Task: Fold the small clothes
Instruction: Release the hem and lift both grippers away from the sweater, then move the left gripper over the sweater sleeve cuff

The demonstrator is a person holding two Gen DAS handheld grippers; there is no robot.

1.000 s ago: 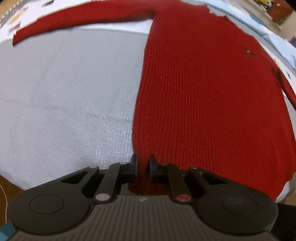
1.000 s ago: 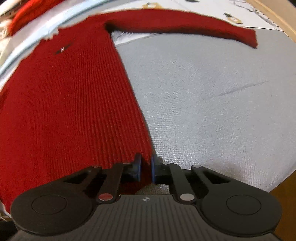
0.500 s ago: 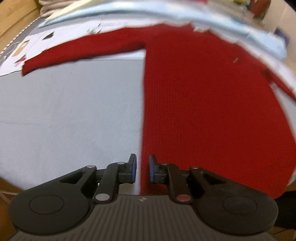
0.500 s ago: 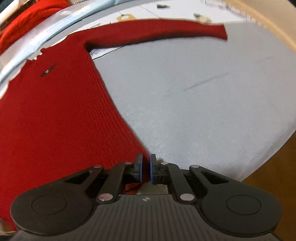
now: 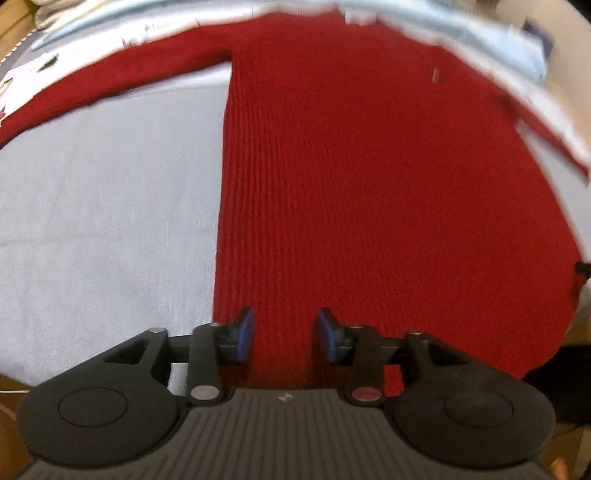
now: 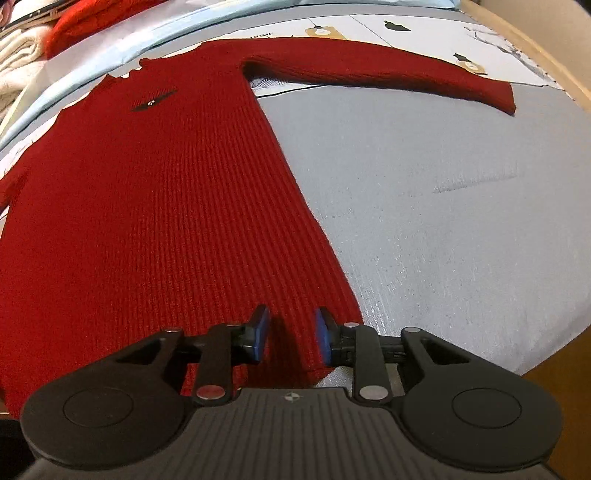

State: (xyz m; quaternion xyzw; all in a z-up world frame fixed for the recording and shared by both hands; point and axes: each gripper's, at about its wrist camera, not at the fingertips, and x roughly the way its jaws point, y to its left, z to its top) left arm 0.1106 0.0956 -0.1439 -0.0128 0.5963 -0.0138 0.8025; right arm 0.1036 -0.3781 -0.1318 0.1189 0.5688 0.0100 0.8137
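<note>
A red ribbed sweater (image 5: 369,192) lies flat on a grey cloth (image 5: 103,229), with both sleeves spread out to the sides. My left gripper (image 5: 283,334) hovers over the hem near the sweater's left bottom corner. Its jaws are opening, with the knit below them and the blue pads (image 5: 246,334) clear of it. In the right wrist view the sweater (image 6: 155,206) shows a small dark chest logo (image 6: 153,102). My right gripper (image 6: 291,332) stands over the right bottom corner, its jaws opening too and the pads off the fabric.
The grey cloth (image 6: 443,221) ends at a near edge with wood (image 6: 554,369) beyond it. A patterned pale blue sheet (image 6: 406,29) lies behind the sweater. White folded laundry (image 6: 18,70) and another red garment (image 6: 85,18) sit at the back left.
Both grippers were shut on the hem corners a second ago. Both have opened since and let the hem go. The views have shifted slightly, so more of the sleeves shows.
</note>
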